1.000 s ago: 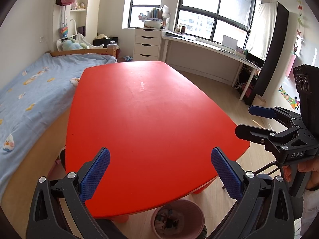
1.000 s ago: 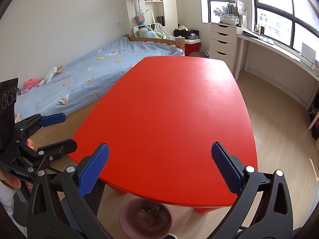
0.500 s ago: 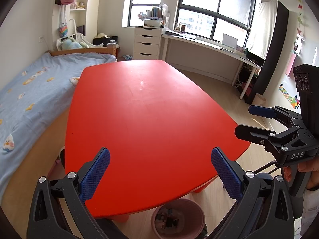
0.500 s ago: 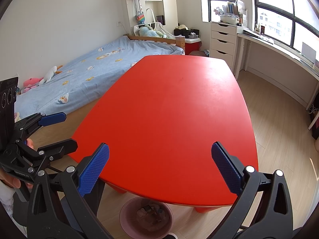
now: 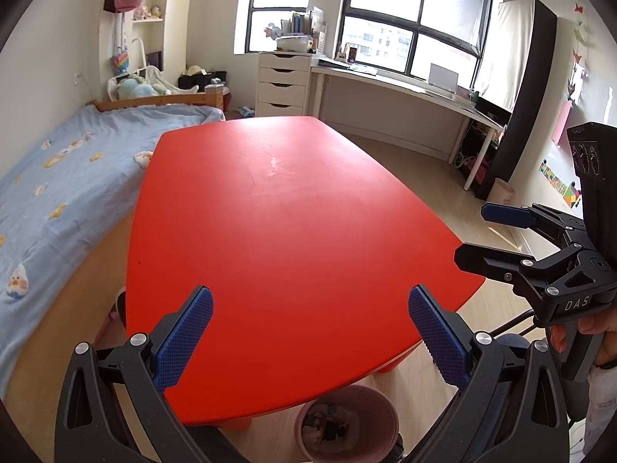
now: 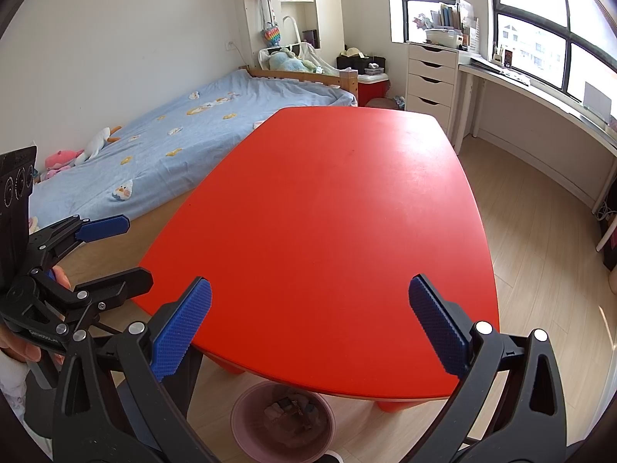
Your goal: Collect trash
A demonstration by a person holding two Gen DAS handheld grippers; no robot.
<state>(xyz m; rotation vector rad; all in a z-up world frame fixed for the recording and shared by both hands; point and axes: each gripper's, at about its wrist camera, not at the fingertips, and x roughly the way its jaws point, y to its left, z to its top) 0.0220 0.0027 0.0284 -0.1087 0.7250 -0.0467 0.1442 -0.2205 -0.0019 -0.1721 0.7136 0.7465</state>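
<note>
A pink trash bin point(image 5: 347, 420) stands on the floor under the near edge of the red table point(image 5: 293, 231), with wrappers inside; it also shows in the right wrist view point(image 6: 283, 420). My left gripper point(image 5: 308, 332) is open and empty above the table's near edge. My right gripper point(image 6: 308, 328) is open and empty, held level beside it. Each gripper shows in the other's view: the right gripper point(image 5: 482, 235) at the right, the left gripper point(image 6: 127, 250) at the left. I see no trash on the tabletop.
A bed with a blue cover point(image 6: 185, 135) lies left of the table. A white drawer unit point(image 5: 283, 85) and a long white desk point(image 5: 405, 88) stand under the windows at the back. Wooden floor point(image 6: 547, 254) lies right of the table.
Both views have barely shifted; the grippers stay open and nearly still.
</note>
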